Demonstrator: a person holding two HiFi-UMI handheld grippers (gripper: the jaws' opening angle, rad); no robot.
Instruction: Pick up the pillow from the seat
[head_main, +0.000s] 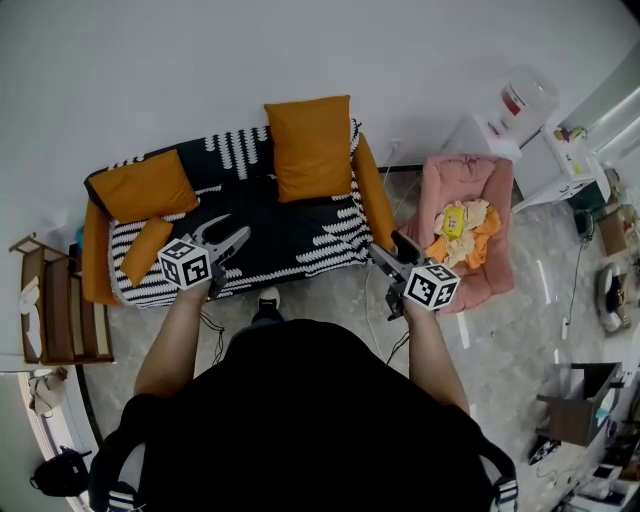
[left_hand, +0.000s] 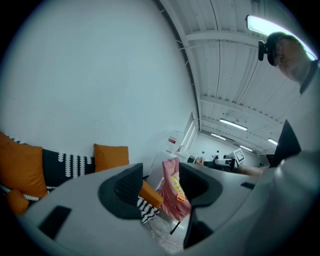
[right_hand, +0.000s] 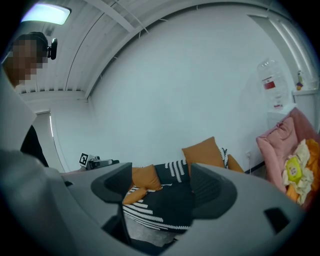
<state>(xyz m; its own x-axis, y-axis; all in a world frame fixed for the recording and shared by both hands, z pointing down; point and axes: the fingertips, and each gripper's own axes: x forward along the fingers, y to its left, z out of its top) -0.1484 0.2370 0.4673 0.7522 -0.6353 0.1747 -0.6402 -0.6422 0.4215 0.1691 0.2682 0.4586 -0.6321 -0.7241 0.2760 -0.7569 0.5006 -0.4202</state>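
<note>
At twelve o'clock from the person, well apart from both hands, three orange pillows lie on the sofa (head_main: 372, 195). A large pillow (head_main: 310, 145) stands against the back, a second pillow (head_main: 145, 187) sits at the ten o'clock end, and a small pillow (head_main: 147, 250) lies just below it by the armrest. The left gripper (head_main: 233, 235) and the right gripper (head_main: 380, 253) are both released, jaws apart with nothing between them, held short of the sofa's front edge. The chief risk is choosing wrongly: the task names one pillow, and which is meant I cannot tell for sure, though the small one lying on the seat seems likeliest. The left gripper's jaws stand only moderately apart, so they may pinch just a fold of a plump pillow and let it slip on the lift. A low approach could also snag the striped cover (head_main: 320, 250) and drag it along. The right gripper, near the armrest at the sofa's three o'clock end, could knock against it.
</note>
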